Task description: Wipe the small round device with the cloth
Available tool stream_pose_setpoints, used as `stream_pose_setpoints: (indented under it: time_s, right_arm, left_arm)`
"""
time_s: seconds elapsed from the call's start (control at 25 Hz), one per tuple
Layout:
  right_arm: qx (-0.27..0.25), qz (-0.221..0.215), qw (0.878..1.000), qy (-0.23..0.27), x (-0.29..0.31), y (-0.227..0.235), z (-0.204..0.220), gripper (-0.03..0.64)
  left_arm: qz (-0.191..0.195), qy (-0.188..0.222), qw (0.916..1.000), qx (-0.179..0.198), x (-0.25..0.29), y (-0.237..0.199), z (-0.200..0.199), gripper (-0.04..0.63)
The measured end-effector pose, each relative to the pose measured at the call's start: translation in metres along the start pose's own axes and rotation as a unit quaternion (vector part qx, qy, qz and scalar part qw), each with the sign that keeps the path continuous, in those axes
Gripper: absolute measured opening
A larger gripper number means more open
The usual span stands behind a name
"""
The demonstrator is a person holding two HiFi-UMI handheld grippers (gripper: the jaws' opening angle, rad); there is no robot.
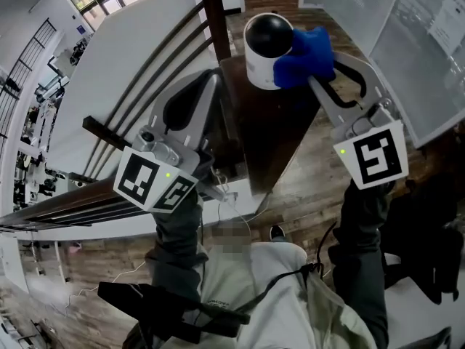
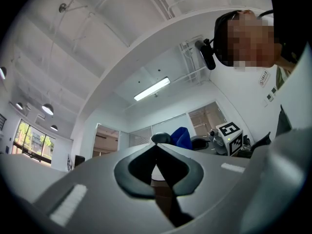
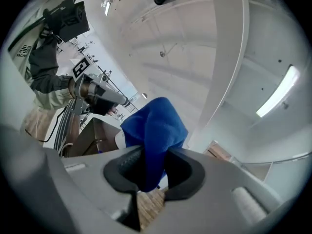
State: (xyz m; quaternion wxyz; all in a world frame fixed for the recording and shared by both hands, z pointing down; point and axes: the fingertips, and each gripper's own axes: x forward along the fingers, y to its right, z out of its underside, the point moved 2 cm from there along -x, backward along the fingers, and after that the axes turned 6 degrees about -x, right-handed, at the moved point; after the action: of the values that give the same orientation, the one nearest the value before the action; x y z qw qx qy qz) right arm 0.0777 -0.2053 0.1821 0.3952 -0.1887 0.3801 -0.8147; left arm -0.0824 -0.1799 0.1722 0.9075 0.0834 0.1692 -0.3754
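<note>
One upright device [image 1: 263, 62], cloth [image 1: 306, 55] against it — pinched by right gripper [image 1: 320, 73], left gripper [image 1: 211, 80] closed

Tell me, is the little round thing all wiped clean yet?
Not yet. Done: the right gripper has the blue cloth pinched in its jaws. Happening now: the cloth presses on the right side of the small round device. Probably left: its black top and other side, which are uncovered. The left gripper is shut, empty and off to the side.
</note>
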Motion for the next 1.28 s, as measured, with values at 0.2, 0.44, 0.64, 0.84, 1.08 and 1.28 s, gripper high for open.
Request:
stream_pose_setpoints:
  time_s: [0.2,0.44,0.64,0.84,1.08,1.28]
  right_arm:
    - [-0.019,0.052,0.998,-0.001,-0.012,0.037,-0.011,0.094]
    - [-0.123,0.045,0.991,-0.003,0.011,0.055,-0.061,0.094]
    - [-0.196,0.029,0.980,-0.020,0.033,0.038,-0.078,0.091]
    - [-0.199,0.028,0.979,-0.016,0.025,0.030,-0.078,0.086]
    - [-0.231,0.000,0.972,-0.032,0.010,0.002,-0.076,0.086]
    - [-0.267,-0.002,0.962,-0.048,0.009,-0.001,-0.073,0.086]
  left_arm:
    - [0.002,0.002,1.0000,0.003,-0.004,0.007,-0.001,0.000]
    - [-0.009,0.000,1.0000,0.001,-0.010,0.005,0.003,0.000]
    - [-0.010,0.001,0.9999,0.004,-0.014,0.005,0.001,0.000]
    - [-0.012,0.000,0.9999,0.004,-0.017,0.004,0.000,0.000]
    - [-0.005,0.000,1.0000,0.000,-0.018,0.007,0.002,0.000]
    - [0.002,0.002,1.0000,-0.007,-0.016,0.006,0.010,0.000]
